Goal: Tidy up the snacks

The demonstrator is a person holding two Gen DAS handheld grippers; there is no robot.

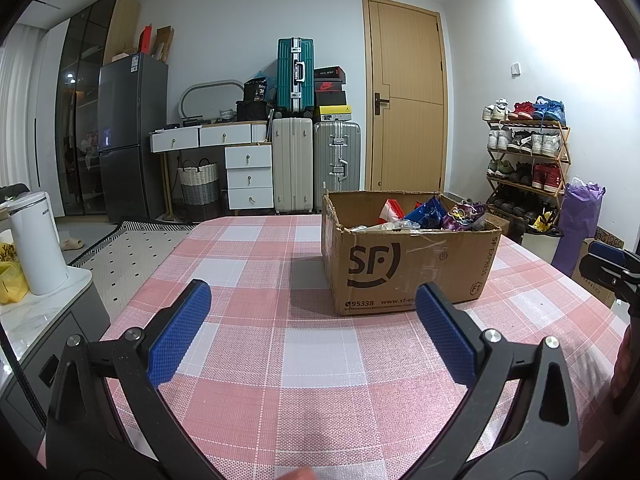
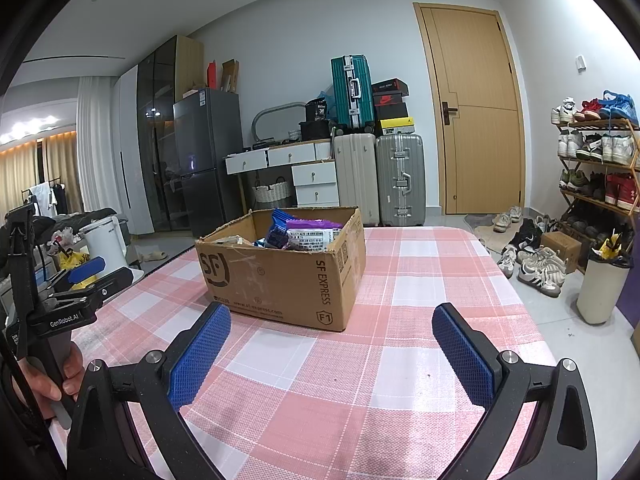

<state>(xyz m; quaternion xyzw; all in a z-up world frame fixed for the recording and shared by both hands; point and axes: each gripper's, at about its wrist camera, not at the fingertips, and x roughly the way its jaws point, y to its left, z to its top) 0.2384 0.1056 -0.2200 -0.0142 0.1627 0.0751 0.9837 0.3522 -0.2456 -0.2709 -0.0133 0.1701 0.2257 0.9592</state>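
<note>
Right, both sets of tongs hang low over the pink-and-white checked tablecloth [image 1: 312, 352], and I read each as spread wide with nothing between the blue pads: the left gripper [image 1: 314, 312] frames bare cloth, and so does the right gripper [image 2: 332, 332]. My task's things sit ahead of me in the cardboard box [image 1: 404, 268], which stands on the table with its flaps open, and the snack packets [image 1: 440, 216] are heaped inside it, blue, purple and red-and-white wrappers poking above the rim. No packet shows on the cloth outside the box, so this fits either a pile waiting to be sorted or one already gathered in; I cannot tell which from here. If I do go for a packet, I judge the sound way is to come in over the rim from above, pinch a crinkly bag near its top edge, and squeeze gently so the contents are not crushed. The near wall of the box is the main thing in my way, and a low approach would shove the whole carton across the cloth. In the right wrist view the left gripper [image 2: 86, 270] sits off to the side, well apart from the box, a hand [image 2: 52, 380] wrapped round its handle. Beyond the table stand 3 suitcases [image 1: 316, 160], a shoe rack [image 1: 528, 152] and a white kettle [image 1: 34, 240], none near my path.
</note>
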